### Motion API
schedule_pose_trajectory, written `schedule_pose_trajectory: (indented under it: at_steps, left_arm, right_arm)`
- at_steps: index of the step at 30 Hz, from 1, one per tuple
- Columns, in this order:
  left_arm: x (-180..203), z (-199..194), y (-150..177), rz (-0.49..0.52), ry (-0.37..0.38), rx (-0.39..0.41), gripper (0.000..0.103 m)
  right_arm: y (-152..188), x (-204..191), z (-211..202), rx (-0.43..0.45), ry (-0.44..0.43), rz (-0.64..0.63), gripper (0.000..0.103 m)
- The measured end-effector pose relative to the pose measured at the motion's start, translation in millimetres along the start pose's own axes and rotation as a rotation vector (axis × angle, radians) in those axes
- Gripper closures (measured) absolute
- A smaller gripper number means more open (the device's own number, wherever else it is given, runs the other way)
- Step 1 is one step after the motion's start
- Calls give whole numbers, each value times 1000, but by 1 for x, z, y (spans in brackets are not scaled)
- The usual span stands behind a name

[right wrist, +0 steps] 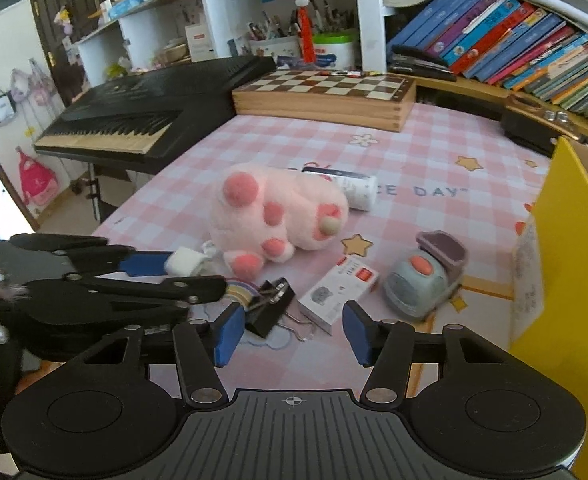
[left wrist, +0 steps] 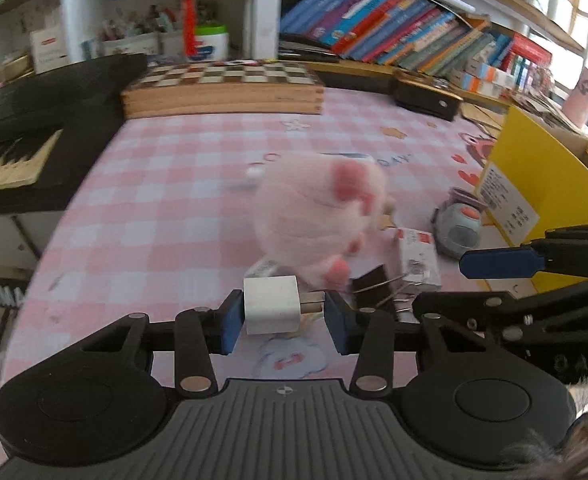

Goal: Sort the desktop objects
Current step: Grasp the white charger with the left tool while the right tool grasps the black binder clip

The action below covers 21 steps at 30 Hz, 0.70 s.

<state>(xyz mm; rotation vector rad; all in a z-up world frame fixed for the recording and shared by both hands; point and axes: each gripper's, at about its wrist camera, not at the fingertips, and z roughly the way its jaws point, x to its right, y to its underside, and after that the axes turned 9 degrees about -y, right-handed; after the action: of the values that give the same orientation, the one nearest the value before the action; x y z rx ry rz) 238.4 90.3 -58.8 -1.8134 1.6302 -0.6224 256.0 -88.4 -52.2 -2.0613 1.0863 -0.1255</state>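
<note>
On a desk laid with a pink checked cloth [left wrist: 166, 200], a sorting job is at its pick-up step. Seen from the left wrist, the left gripper [left wrist: 282, 314] has its jaws drawn in around a white plug adapter [left wrist: 271, 305] lying just in front of the pink plush toy [left wrist: 314, 216]: the left blue pad touches the adapter's body and the right pad meets the tips of its metal prongs, so the grip looks made, though how firmly cannot be told. Beside the plush sit a black binder clip [left wrist: 370, 285], a small white box [left wrist: 418, 258] and a grey toy car [left wrist: 460, 224], with a yellow box [left wrist: 542, 184] beyond them. The next move, by this reading, is to lift the adapter clear of the plush and carry it to the yellow box, keeping the hold square so it does not pivot on the prongs. From the right wrist, the right gripper [right wrist: 290, 330] hangs about half open and empty; its jaws frame the binder clip [right wrist: 272, 308] and the white box [right wrist: 336, 290] in front of the plush [right wrist: 270, 216] but the pads touch neither. The toy car [right wrist: 422, 280] lies to the right of the plush, near the yellow box [right wrist: 574, 280], and a white tube [right wrist: 352, 188] lies behind the plush.
</note>
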Motion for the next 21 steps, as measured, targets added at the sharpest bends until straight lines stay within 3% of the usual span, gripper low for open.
schedule_pose_trajectory:
  at_steps: [3,10,13,14,21]
  left_arm:
    - [-15,-8,2,-41,-23,-11,62]
    - [-28,-23,9,-89,-52,-25,62]
    - [-28,-26,9,-90,-48,-23,62]
    - [-27,-27,9,-87,-46,-21,62]
    - [-28,-33,6,-89,-19,2,62]
  right_arm:
    - [-3,-1,9,-17,-10,10,51]
    - [-11,13,23,-34,-100,210,77]
    - [-12,17,25,-36,-88,265,86]
    - [-12,17,25,-39,-75,274,92]
    - [-12,13,13,4,-68,263,101]
